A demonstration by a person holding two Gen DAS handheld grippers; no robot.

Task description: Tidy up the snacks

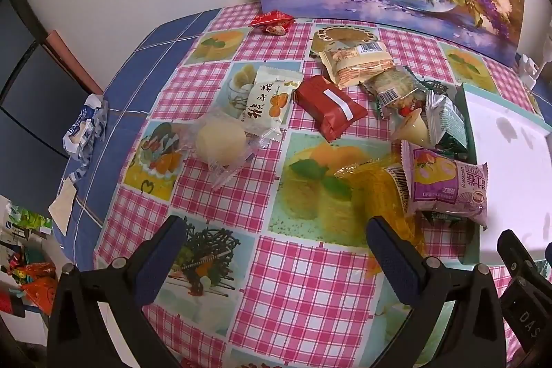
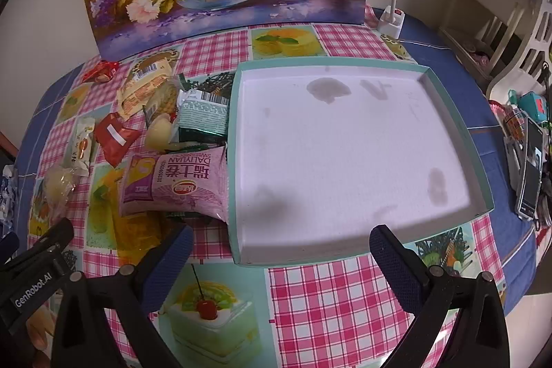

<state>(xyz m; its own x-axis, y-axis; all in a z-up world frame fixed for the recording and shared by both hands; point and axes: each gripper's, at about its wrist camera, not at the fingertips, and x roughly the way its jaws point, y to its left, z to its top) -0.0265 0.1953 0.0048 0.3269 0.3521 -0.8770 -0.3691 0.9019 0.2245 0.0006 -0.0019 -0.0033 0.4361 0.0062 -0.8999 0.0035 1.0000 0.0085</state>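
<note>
**Both claws empty, snacks unsorted beside empty tray**

Nearest the lens, your left claw (image 1: pixel 276 250) stands with its jaws wide apart, holding nothing, above the checked cloth of the counter (image 1: pixel 296 292). Your right claw (image 2: pixel 279 247) is likewise spread and empty, poised over the near rim of the teal tray (image 2: pixel 234 161).

The tray's white floor carries stains only; no snack is in it yet. The snacks lie in a loose pile on the counter, just left of the tray's left wall. The purple packet (image 2: pixel 176 185) touches that wall, its long axis running roughly across the view toward the tray. A green packet (image 2: pixel 201 119) sits behind it, a red packet (image 1: pixel 329 107) further left, and a clear-wrapped round cake (image 1: pixel 220 143) furthest left.

Judgement: sorting has not begun. The purple packet lies ahead and to the right of your left claw, ahead-left of your right; either reaches it, the right being nearer the tray
</note>
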